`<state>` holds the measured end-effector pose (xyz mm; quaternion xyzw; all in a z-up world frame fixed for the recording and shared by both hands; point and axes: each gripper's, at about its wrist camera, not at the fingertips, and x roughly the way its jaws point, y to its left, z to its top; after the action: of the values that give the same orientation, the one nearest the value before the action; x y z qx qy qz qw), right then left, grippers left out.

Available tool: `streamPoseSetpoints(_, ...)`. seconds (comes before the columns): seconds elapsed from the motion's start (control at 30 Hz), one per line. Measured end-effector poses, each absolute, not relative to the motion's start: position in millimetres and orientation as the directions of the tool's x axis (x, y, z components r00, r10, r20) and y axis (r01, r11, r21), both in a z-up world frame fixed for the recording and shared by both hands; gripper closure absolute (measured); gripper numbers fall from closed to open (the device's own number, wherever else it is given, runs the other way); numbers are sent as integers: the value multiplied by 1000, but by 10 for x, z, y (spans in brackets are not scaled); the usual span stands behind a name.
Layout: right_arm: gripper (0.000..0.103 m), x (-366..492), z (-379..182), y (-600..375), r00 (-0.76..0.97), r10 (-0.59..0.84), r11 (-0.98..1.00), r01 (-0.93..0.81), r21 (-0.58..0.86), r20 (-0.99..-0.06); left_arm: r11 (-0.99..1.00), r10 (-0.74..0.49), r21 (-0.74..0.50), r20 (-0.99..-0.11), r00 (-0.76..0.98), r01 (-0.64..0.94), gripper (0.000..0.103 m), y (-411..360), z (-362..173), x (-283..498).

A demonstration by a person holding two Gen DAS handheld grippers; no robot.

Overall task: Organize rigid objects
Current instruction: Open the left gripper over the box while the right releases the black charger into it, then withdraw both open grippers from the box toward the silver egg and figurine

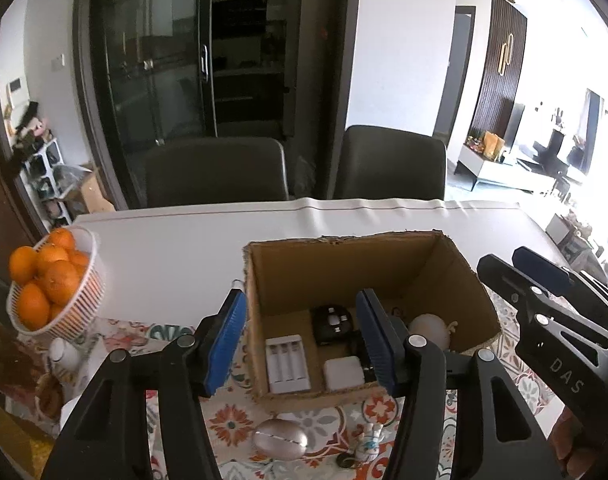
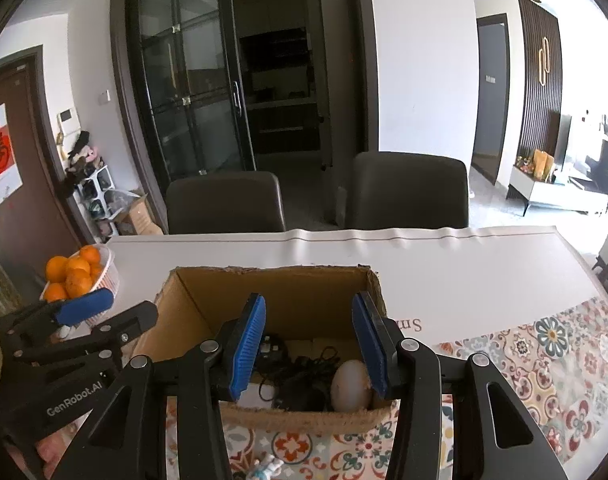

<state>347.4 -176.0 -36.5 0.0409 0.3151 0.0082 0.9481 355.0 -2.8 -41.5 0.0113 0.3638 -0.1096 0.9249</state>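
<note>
An open cardboard box (image 1: 344,264) sits on the table; it also shows in the right wrist view (image 2: 280,284). Inside lie a white battery charger (image 1: 287,363), a black device (image 1: 331,322), a white square adapter (image 1: 343,373), a white egg-shaped object (image 1: 430,330) (image 2: 350,385) and black cables (image 2: 304,376). In front of the box lie a silver oval case (image 1: 280,439) and a small white figurine (image 1: 370,442) (image 2: 266,468). My left gripper (image 1: 304,344) is open and empty above the box's near edge. My right gripper (image 2: 308,348) is open and empty over the box.
A white basket of oranges (image 1: 56,288) (image 2: 80,276) stands at the table's left. A small white jar (image 1: 64,354) sits below it. Two dark chairs (image 1: 216,172) (image 1: 392,164) stand behind the table. A patterned mat (image 2: 544,360) covers the near side.
</note>
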Motion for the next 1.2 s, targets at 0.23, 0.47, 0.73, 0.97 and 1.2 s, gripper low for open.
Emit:
streamPoseSetpoints(0.23, 56, 3262, -328, -1735, 807, 58, 993, 12, 115, -587, 979, -176, -34, -641, 747, 202, 42, 53, -301, 3331)
streamPoseSetpoints(0.47, 56, 3029, -335, -1645, 819, 48, 994, 20, 111, -572, 980, -160, -9, -616, 771, 197, 38, 195, -304, 3095)
streamPoseSetpoints(0.73, 56, 2788, -397, -1511, 822, 46, 993, 24, 116, -567, 978, -153, 22, -598, 787, 207, 37, 361, -390, 2837)
streamPoseSetpoints(0.97, 56, 2613, -476, -1429, 824, 50, 992, 26, 125, -565, 975, -157, 31, -597, 787, 218, 36, 436, -475, 2695)
streamPoseSetpoints(1.2, 56, 2488, -643, -1376, 811, 55, 990, 30, 135, -583, 969, -160, 54, -608, 778, 241, 36, 473, -632, 2590)
